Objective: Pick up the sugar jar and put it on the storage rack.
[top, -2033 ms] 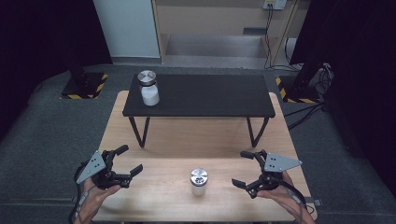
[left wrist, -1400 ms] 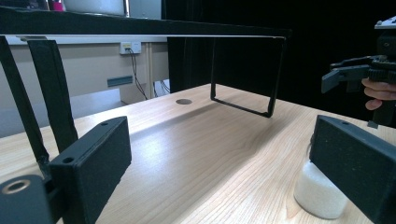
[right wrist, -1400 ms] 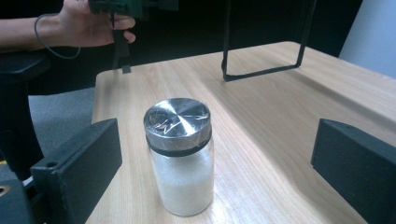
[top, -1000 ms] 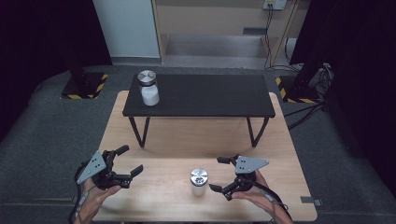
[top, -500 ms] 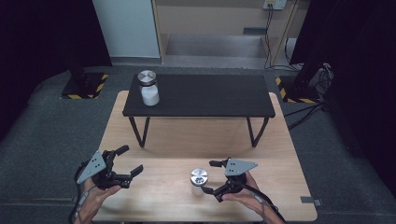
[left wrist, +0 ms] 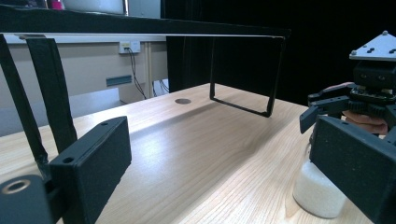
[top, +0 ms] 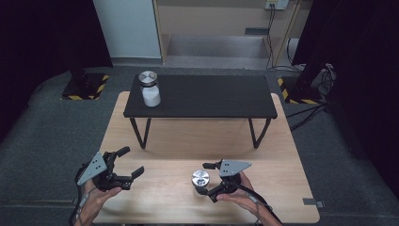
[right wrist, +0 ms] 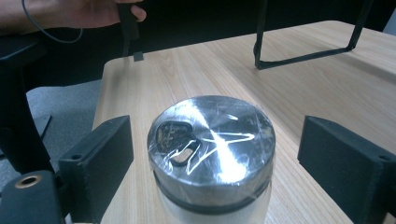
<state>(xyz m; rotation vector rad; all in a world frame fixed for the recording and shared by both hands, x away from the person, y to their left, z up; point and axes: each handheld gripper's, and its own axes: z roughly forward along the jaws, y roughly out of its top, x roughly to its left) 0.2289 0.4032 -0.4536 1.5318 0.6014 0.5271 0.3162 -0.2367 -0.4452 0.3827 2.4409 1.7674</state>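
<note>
A glass jar (top: 200, 180) with a shiny metal lid and white contents stands near the front of the wooden table (top: 179, 136). My right gripper (top: 207, 182) straddles it from the right. Its jaws have just been closing, and the jar (right wrist: 212, 142) sits between the pads (right wrist: 100, 161) with a gap on each side. My left gripper (top: 131, 161) rests open at the front left with nothing in it. In the left gripper view the left gripper (left wrist: 224, 168) looks across the table at the jar's white base (left wrist: 317, 193).
A second jar (top: 150, 89) with a metal lid stands on the left end of a black raised shelf (top: 211, 96) across the back of the table. The shelf's thin black legs (top: 141, 132) come down onto the wood. Dark floor surrounds the table.
My right gripper has moved left from the front right up to the jar and now has it between its jaws, which stand narrower. The left gripper has stayed in place.
</note>
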